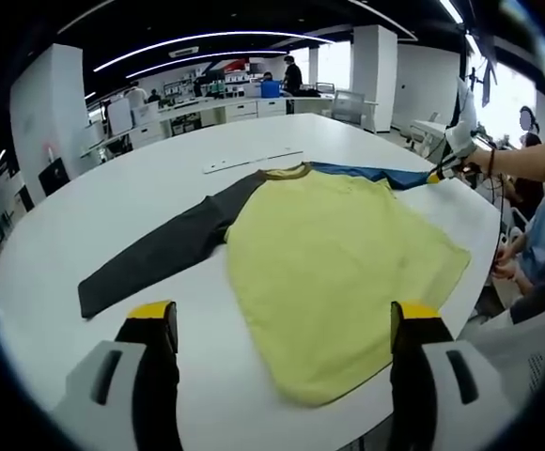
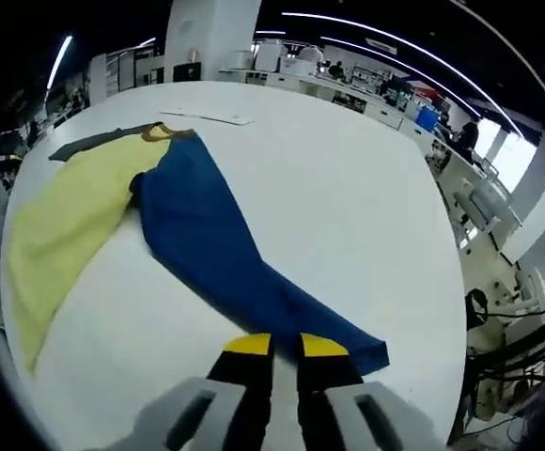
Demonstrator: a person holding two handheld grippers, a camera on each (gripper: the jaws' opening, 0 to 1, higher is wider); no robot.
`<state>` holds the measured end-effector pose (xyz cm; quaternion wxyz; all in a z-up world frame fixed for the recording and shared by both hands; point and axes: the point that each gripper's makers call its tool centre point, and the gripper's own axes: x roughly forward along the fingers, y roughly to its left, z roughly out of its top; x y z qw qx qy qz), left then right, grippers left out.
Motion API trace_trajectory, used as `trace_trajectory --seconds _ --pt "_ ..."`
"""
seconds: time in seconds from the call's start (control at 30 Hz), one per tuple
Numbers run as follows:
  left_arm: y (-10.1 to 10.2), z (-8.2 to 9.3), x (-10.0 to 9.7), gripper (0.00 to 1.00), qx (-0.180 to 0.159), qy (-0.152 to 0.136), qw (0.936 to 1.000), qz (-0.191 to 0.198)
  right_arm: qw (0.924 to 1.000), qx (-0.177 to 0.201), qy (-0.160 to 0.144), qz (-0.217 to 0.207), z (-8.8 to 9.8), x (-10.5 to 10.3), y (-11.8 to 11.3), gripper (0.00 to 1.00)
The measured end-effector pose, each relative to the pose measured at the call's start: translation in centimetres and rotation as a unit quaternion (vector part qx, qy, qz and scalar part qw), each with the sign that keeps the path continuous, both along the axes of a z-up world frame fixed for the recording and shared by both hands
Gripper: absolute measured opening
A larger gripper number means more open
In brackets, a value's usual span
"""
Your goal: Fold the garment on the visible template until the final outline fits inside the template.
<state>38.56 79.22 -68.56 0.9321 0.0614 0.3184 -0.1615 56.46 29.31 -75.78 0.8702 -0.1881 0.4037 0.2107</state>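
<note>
The garment (image 1: 334,272) lies flat on the white table (image 1: 94,235), its yellow body spread in the middle. The grey sleeve (image 1: 160,254) stretches out from the body toward the table's edge. The blue sleeve (image 2: 225,263) runs out from the collar on the opposite side. The left gripper (image 1: 287,324) hovers in front of the garment, jaws wide apart and empty. The right gripper (image 2: 285,346) has its jaws nearly together at the blue sleeve's end (whether it pinches the cloth I cannot tell).
</note>
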Motion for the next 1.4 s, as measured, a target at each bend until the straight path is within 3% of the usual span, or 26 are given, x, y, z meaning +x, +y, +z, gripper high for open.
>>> trace_trajectory --seconds 0.2,0.37,0.53,0.7,1.03,1.4 --pt "0.0 0.0 -0.2 0.91 0.003 0.001 1.0000 0.000 0.9995 0.026 -0.015 0.000 2.1 -0.7 0.7 0.00" --pt "-0.1 -0.2 -0.3 0.91 0.003 0.003 1.0000 -0.002 0.9984 0.046 -0.030 0.012 5.0 -0.9 1.8 0.00" --pt "-0.3 -0.4 -0.2 0.90 0.002 0.004 1.0000 -0.004 0.9969 0.065 -0.041 -0.011 6.4 0.3 1.8 0.00" --pt "-0.5 -0.5 -0.3 0.90 0.001 0.007 1.0000 -0.006 0.9962 0.065 -0.040 -0.042 5.7 2.1 0.8 0.00" --pt "-0.3 -0.5 -0.1 0.90 0.001 0.006 1.0000 -0.001 0.9942 0.041 -0.034 -0.093 2.2 5.8 -1.5 0.00" --pt "-0.1 -0.7 0.0 0.91 0.007 0.011 0.9999 0.007 0.9935 0.025 -0.026 -0.108 0.5 6.5 -1.6 0.00"
